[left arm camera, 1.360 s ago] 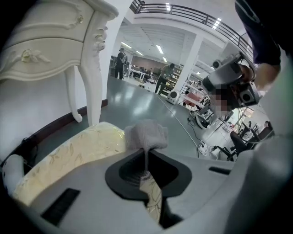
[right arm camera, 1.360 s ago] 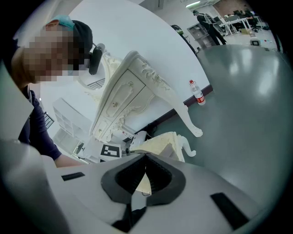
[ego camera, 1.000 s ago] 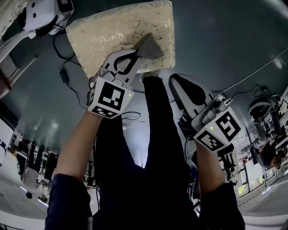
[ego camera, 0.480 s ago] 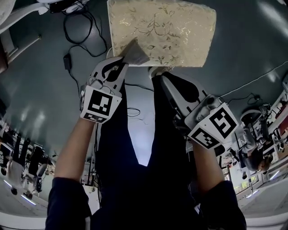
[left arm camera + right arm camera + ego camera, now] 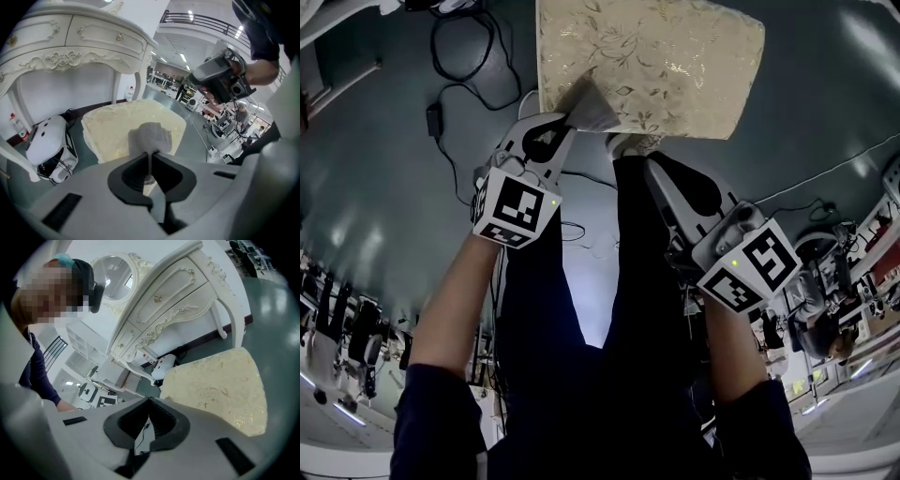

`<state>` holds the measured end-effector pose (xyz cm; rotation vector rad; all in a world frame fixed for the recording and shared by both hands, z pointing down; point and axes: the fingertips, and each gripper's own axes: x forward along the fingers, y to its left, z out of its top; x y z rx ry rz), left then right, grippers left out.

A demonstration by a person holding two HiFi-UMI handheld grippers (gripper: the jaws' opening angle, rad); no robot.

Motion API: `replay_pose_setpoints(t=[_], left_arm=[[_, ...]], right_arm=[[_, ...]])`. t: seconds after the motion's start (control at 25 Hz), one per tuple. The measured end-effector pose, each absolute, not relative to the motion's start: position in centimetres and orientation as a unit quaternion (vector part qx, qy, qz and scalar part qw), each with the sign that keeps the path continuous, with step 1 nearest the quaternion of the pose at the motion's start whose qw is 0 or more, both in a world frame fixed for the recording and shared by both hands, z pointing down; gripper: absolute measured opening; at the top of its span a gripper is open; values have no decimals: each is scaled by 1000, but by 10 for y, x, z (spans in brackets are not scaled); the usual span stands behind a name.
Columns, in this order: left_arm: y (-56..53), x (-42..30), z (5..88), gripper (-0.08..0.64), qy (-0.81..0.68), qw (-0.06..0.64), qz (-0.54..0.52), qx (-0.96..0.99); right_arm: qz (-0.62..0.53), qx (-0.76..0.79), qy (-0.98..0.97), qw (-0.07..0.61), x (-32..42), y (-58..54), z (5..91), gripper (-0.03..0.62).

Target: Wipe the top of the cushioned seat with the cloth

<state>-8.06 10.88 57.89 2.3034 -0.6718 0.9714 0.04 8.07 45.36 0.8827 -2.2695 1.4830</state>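
The cushioned seat (image 5: 647, 61) is cream with a gold leaf pattern and lies at the top of the head view. It also fills the middle of the left gripper view as the seat (image 5: 117, 126) and the right of the right gripper view as the seat (image 5: 220, 385). A grey cloth (image 5: 589, 108) rests on the seat's near left part. My left gripper (image 5: 567, 124) is shut on the cloth (image 5: 150, 138), which sticks out past its tips. My right gripper (image 5: 649, 167) is shut and empty, held short of the seat's near edge beside a dark trouser leg.
A white ornate dressing table (image 5: 70, 42) stands behind the seat, seen also as the table (image 5: 178, 301) with a mirror. A white helmet-like object (image 5: 49, 147) lies on the grey floor left of the seat. Black cables (image 5: 450, 56) trail on the floor. A person (image 5: 51, 324) stands nearby.
The left gripper with the cloth has shifted across the seat's near left part from one second ago. The head view has swung, so the seat now sits further right. The right gripper kept its place.
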Motion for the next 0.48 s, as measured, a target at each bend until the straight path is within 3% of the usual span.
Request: replay_pose_setpoints(t=[0.48], left_arm=[[116, 15, 589, 26, -194, 266, 370, 869]], right_arm=[[527, 349, -765, 122, 90, 90, 467, 25]])
